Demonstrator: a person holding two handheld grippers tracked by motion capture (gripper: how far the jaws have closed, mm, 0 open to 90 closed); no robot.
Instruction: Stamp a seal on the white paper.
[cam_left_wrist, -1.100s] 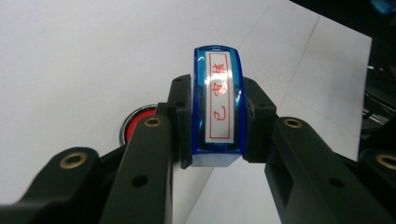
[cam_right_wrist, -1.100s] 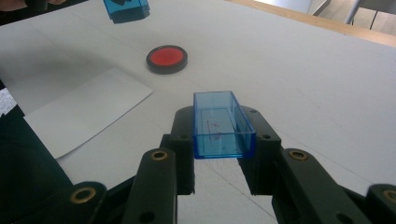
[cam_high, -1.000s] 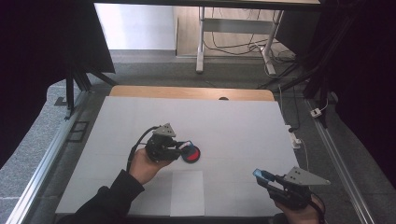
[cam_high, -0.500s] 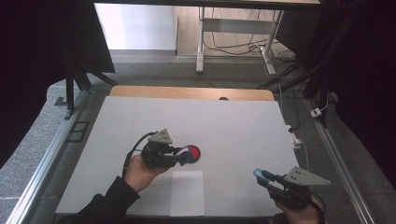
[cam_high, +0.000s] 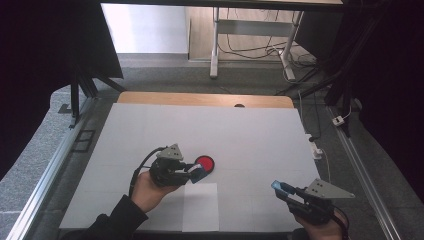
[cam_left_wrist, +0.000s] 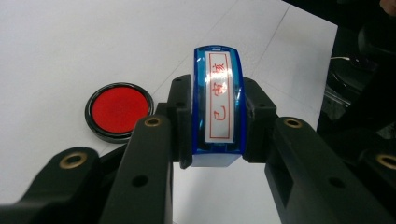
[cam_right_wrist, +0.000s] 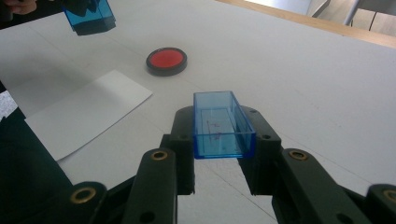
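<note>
My left gripper (cam_high: 196, 172) is shut on a blue stamp (cam_left_wrist: 218, 100) whose label carries red characters. It hangs just near-left of a round red ink pad (cam_high: 204, 163) in a black rim, which lies left of the jaws in the left gripper view (cam_left_wrist: 118, 110). A white paper sheet (cam_high: 201, 207) lies on the table just below that gripper. At the near right, my right gripper (cam_high: 282, 189) is shut on an empty clear blue stamp cap (cam_right_wrist: 222, 123), open side up. From there the ink pad (cam_right_wrist: 166, 60) and paper (cam_right_wrist: 88, 114) lie ahead to the left.
The white tabletop (cam_high: 250, 125) stretches bare toward a wooden strip (cam_high: 205, 99) at the far edge. Metal rails (cam_high: 47, 175) run along both sides. Cables and a table leg (cam_high: 215, 45) stand on the floor beyond.
My left gripper with the stamp has drawn back a little toward the near edge and the paper. The right gripper and its cap have stayed put.
</note>
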